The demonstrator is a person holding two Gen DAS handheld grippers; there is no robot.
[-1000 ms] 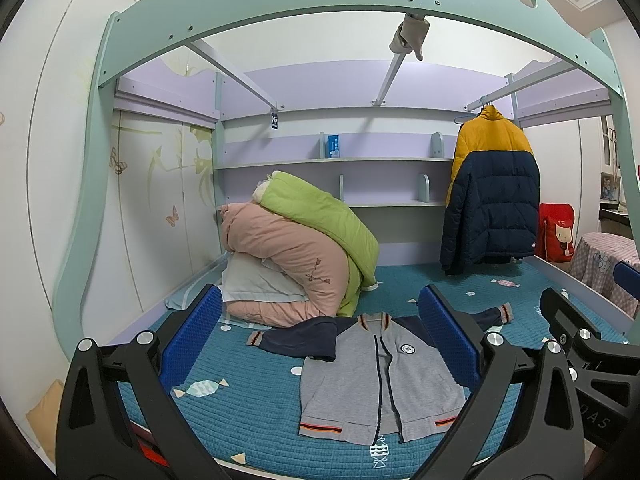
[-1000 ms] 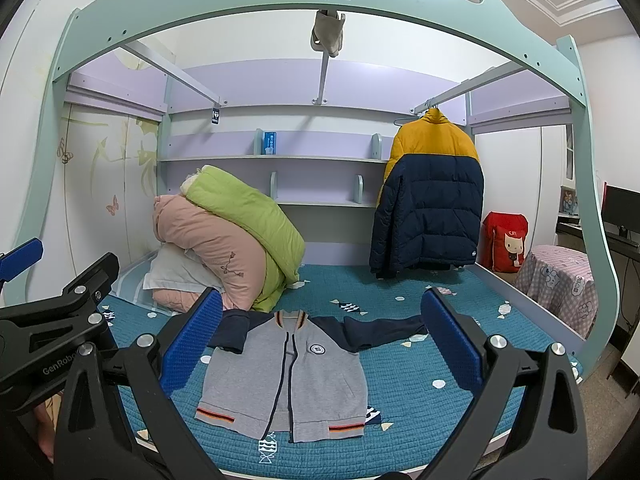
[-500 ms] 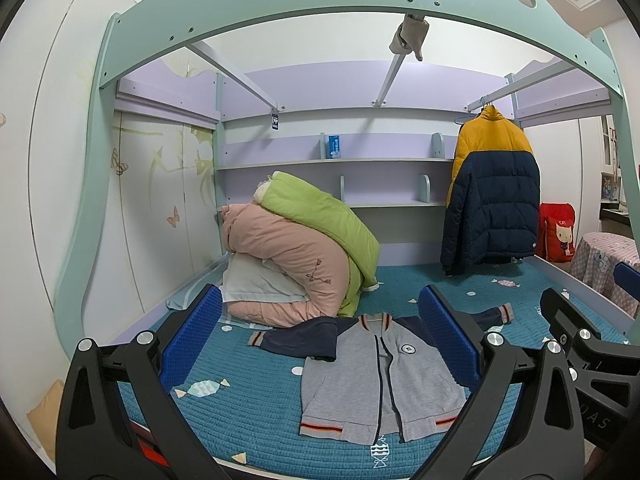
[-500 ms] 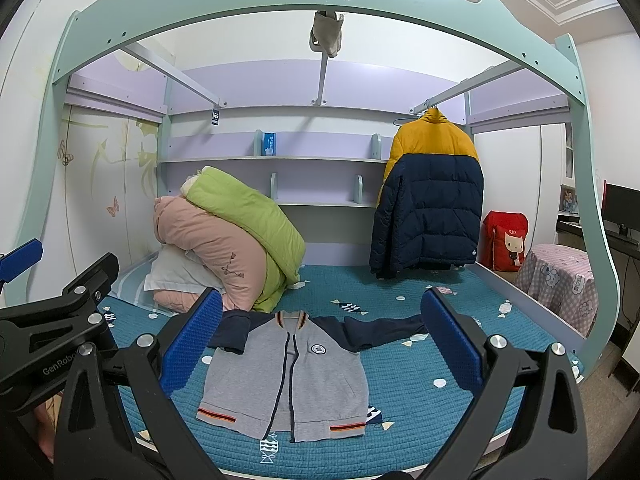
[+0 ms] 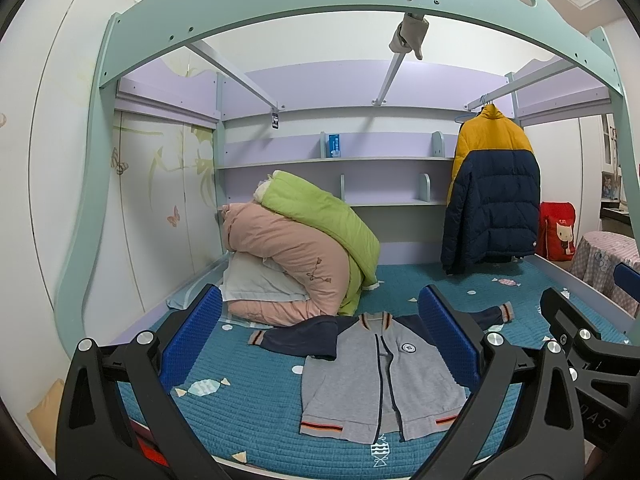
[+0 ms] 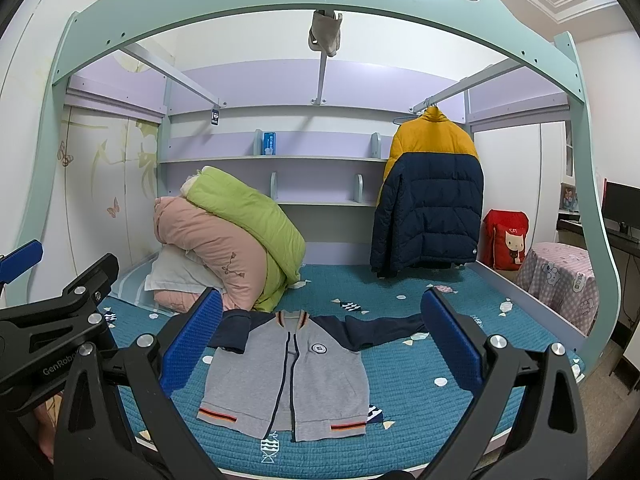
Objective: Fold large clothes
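A grey zip jacket (image 5: pixel 372 380) with navy sleeves lies flat, front up, on the blue quilted bed (image 5: pixel 248 400). It also shows in the right wrist view (image 6: pixel 288 372). Its left sleeve (image 5: pixel 296 334) is bent inward; its right sleeve (image 6: pixel 384 326) stretches out. My left gripper (image 5: pixel 320 320) is open and empty, held in front of the bed's near edge, apart from the jacket. My right gripper (image 6: pixel 322 316) is open and empty too, beside the left one.
A pile of pink and green duvets (image 5: pixel 304 248) and a pillow sits at the back left of the bed. A yellow and navy puffer coat (image 6: pixel 430 200) hangs at the back right. A teal bed frame arch (image 6: pixel 320 0) spans overhead. A small covered table (image 6: pixel 560 280) stands right.
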